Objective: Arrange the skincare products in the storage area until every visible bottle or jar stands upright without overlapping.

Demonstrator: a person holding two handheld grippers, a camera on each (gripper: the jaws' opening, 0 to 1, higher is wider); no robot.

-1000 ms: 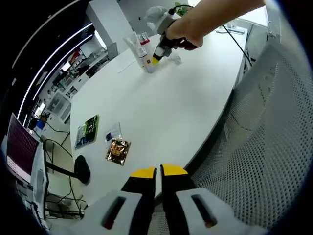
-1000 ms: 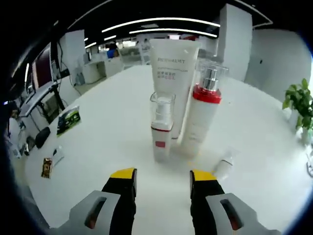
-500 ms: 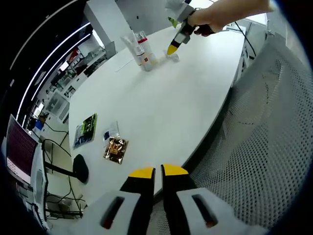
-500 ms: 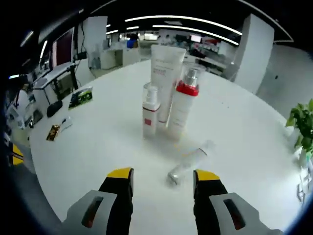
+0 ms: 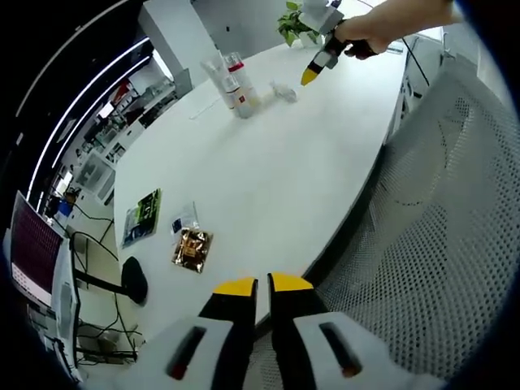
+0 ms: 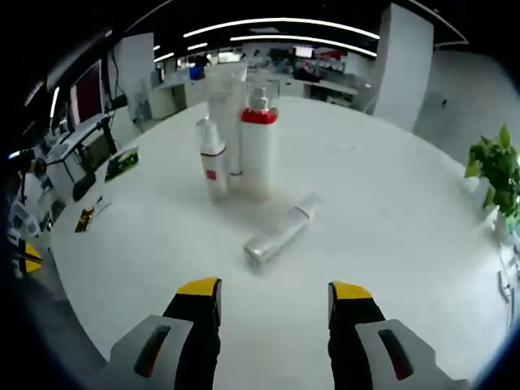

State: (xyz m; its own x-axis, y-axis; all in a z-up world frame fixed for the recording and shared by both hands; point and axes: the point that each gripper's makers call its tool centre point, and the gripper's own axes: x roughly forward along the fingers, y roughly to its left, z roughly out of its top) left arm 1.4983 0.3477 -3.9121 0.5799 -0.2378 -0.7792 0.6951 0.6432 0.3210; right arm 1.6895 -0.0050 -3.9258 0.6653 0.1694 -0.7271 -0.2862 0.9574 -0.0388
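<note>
In the right gripper view three skincare products stand upright close together on the white table (image 6: 390, 203): a tall white tube (image 6: 224, 114), a white bottle with a red collar (image 6: 258, 146) and a smaller pump bottle with a red band (image 6: 214, 161). A clear slim bottle (image 6: 280, 232) lies on its side in front of them. My right gripper (image 6: 272, 294) is open, hovering short of the lying bottle with nothing between its jaws. My left gripper (image 5: 262, 285) is shut at the table's near edge. In the left gripper view the standing group (image 5: 231, 84) and the lying bottle (image 5: 282, 90) are far off, with the right gripper (image 5: 315, 69) held by a hand above them.
A green card (image 5: 144, 217), a small clear packet (image 5: 185, 220) and a brown foil packet (image 5: 193, 249) lie near the table's left edge. A grey mesh chair back (image 5: 439, 211) stands at the right. A potted plant (image 6: 491, 175) sits at the far right of the table.
My right gripper has pulled back and up from the bottles, so they look smaller and farther. The left gripper has stayed still and shut.
</note>
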